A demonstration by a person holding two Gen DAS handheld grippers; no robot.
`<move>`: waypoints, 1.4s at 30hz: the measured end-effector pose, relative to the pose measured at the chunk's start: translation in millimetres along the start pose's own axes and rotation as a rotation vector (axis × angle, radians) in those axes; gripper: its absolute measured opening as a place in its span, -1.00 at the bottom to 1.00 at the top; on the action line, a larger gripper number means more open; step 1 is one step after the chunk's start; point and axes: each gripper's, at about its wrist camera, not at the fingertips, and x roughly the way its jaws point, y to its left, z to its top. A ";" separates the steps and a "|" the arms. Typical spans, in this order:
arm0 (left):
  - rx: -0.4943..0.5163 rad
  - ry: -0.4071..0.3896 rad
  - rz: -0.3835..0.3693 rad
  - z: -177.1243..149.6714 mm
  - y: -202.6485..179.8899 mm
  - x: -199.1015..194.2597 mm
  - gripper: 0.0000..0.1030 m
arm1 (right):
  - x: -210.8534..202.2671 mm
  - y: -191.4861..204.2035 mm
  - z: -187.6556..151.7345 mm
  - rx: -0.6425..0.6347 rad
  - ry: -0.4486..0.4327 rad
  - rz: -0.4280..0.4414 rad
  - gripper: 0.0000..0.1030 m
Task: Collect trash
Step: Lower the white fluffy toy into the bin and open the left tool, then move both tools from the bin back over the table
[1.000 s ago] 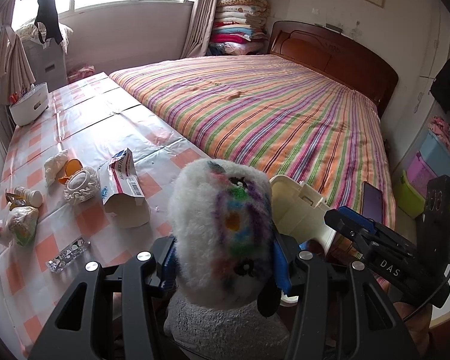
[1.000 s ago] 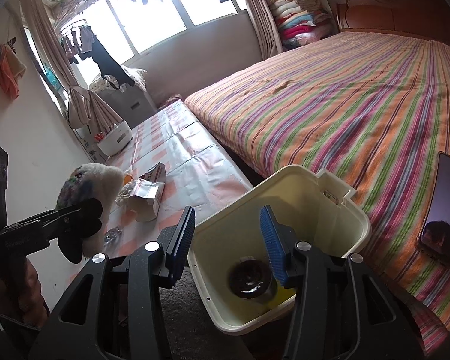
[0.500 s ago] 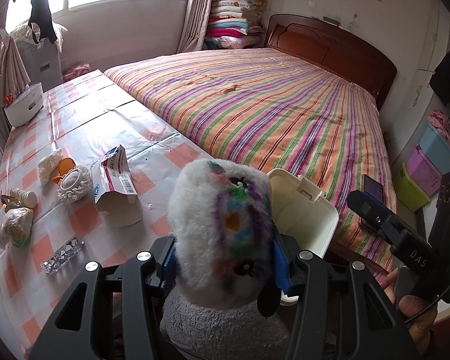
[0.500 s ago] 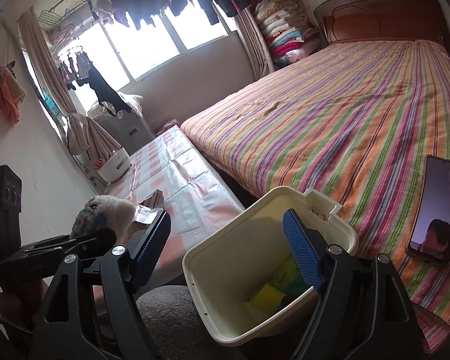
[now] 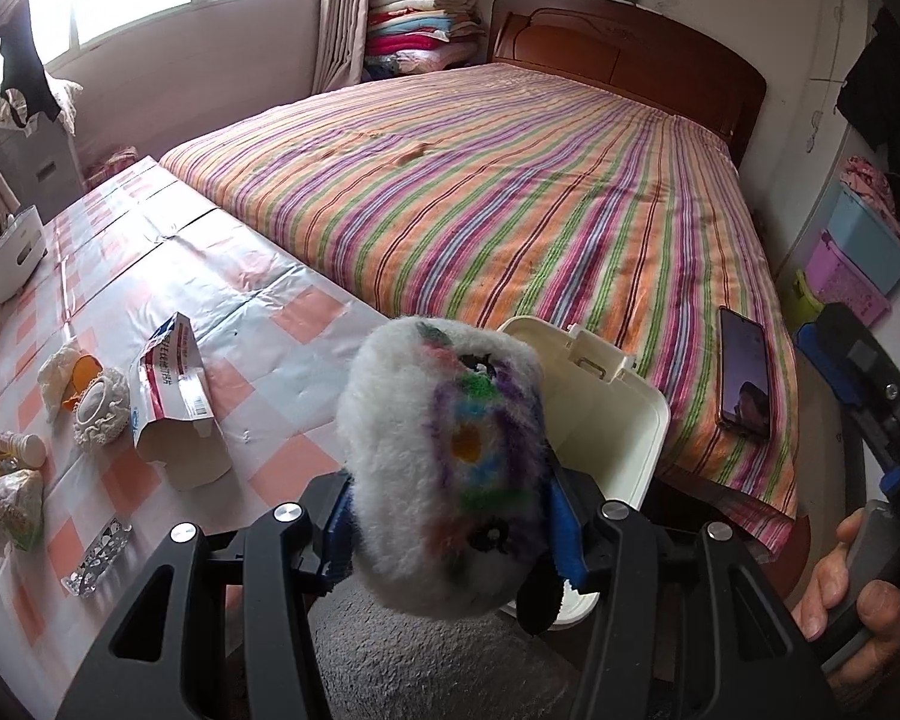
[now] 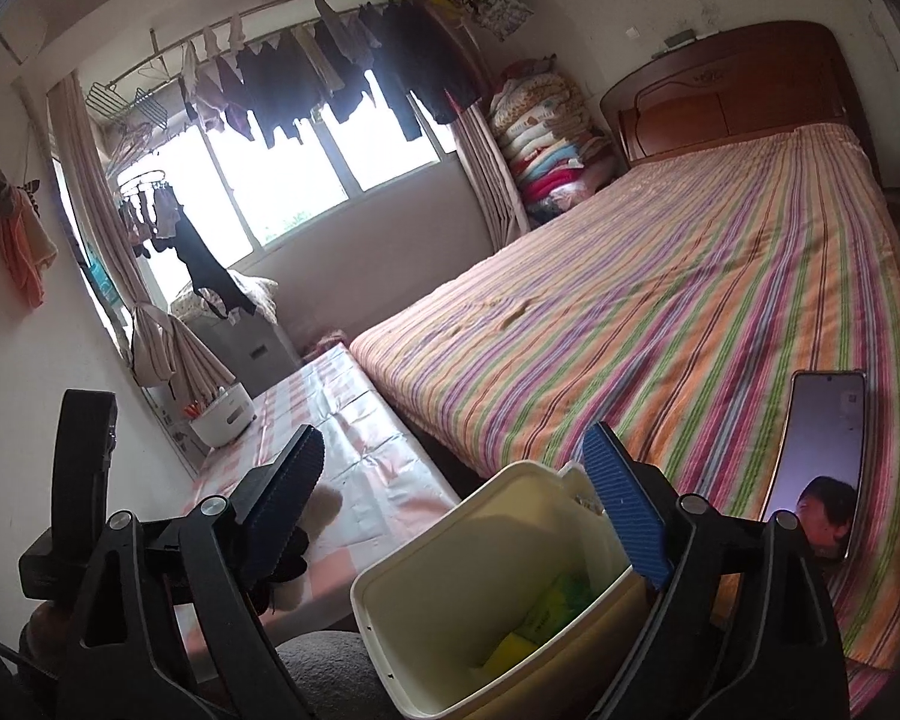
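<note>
My left gripper (image 5: 450,516) is shut on a fluffy white ball (image 5: 444,462) with coloured patches, held beside the cream trash bin (image 5: 624,414). My right gripper (image 6: 456,510) is open and empty, raised above the bin (image 6: 426,594), which holds yellow and green trash (image 6: 534,624). On the checked table (image 5: 282,324) lie an opened paper carton (image 5: 168,402), a white frilly piece (image 5: 99,411), an orange piece (image 5: 84,369), a small bottle (image 5: 21,447), a wrapped bag (image 5: 15,501) and a clear blister strip (image 5: 96,549).
A striped bed (image 5: 540,198) runs along the table's right side, with a phone (image 5: 744,381) lying near its foot. A white tub (image 5: 9,255) stands at the table's far end. Storage boxes (image 5: 858,258) sit by the right wall.
My right gripper opened wide, let a dark round object fall into the bin, then lifted and tilted up. My left gripper rose slightly, still holding the ball.
</note>
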 end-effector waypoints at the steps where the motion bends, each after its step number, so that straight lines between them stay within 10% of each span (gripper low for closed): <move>1: 0.007 0.002 0.000 0.9 -2.4 1.6 -0.01 | -2.2 0.7 0.7 -0.004 -0.012 -0.001 0.70; 15: 0.076 0.025 0.000 9.1 -26.4 20.9 0.08 | 5.0 -12.3 -5.6 0.018 -0.023 -0.017 0.72; 24: 0.048 0.022 -0.005 11.6 -26.3 22.7 0.60 | 1.3 -7.5 -5.5 0.016 -0.012 -0.008 0.72; 42: -0.200 -0.097 0.089 -8.2 66.5 -38.1 0.66 | 42.1 51.4 -14.3 -0.069 0.091 0.130 0.79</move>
